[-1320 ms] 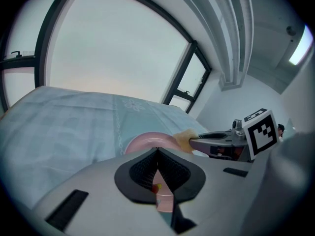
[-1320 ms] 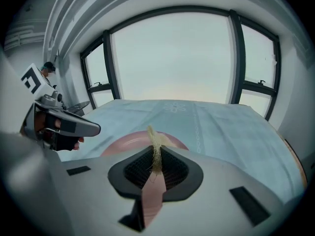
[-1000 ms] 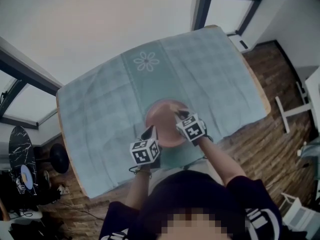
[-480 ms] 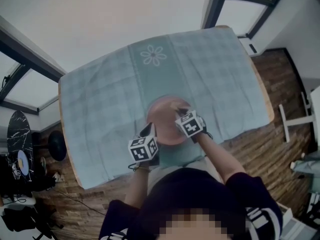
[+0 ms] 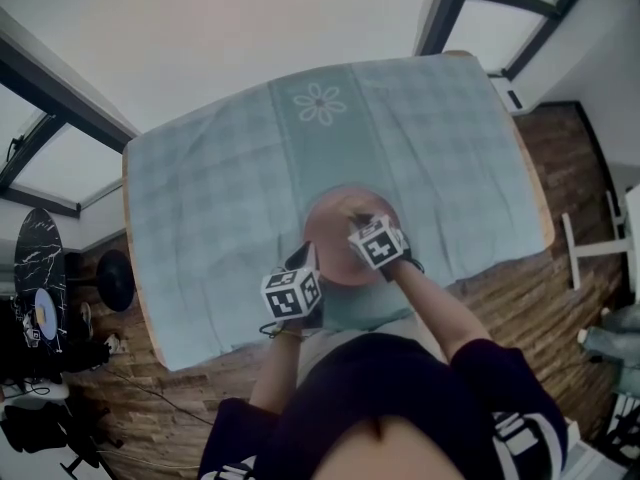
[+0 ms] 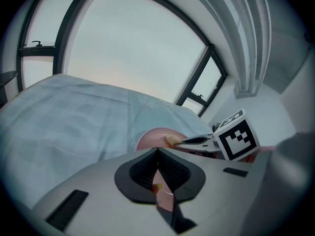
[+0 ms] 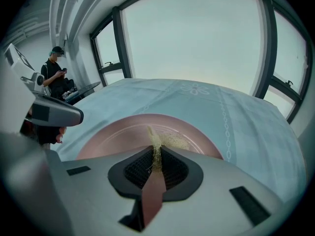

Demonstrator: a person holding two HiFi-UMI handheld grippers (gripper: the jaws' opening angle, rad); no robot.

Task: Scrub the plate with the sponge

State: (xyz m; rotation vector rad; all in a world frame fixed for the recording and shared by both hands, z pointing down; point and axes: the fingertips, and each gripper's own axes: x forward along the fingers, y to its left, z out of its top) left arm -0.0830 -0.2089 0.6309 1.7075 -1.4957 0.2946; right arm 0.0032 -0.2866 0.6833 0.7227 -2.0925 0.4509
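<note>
Right gripper (image 7: 156, 157) closed tight on a thin, frayed yellow sponge (image 7: 167, 141), loose end pressed down on a pink plate (image 7: 113, 132) just ahead of and beneath the gripper tips. Compared with a second ago, nudged a little forward, from the nearest rim towards the middle of the plate. Reads as one scrubbing stroke under way, with most of the surface probably yet to cover.

Left gripper (image 6: 157, 176) off to the right gripper's left and slightly nearer the body, closed on the near-left rim of the plate. Same grip on the rim as before, apparently steadying the plate. Plate lying flat on the worktop (image 5: 200, 218), under a pale blue checked cloth.

Both arms reaching forward and down from the body. Right forearm (image 5: 435, 308) angled inward, pointing its gripper across the plate. Left forearm (image 5: 275, 373) nearly straight ahead, its gripper aimed at the rim.
</note>
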